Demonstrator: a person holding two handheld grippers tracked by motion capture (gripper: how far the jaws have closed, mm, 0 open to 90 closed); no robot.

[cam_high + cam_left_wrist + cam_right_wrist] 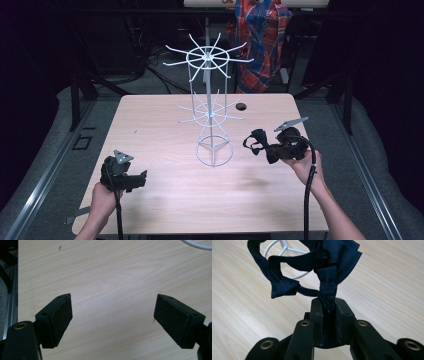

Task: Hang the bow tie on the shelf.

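Observation:
A white wire rack (212, 100) with two tiers of radiating hooks stands on the table's middle; its ring base (287, 252) shows in the right gripper view. My right gripper (267, 147) is to the right of the rack's base, held above the table, shut on a dark navy cloth bow with a looped strap (322, 267). The cloth (257, 140) sticks out left of the jaws toward the rack. My left gripper (137, 180) rests low at the table's front left, jaws wide apart with nothing between its pads (61, 317).
The light wood table (165, 200) has a small round hole (241, 106) near its far edge. A plaid red and blue garment (262, 35) hangs behind the table. Metal rails (45, 170) run along the floor at the left.

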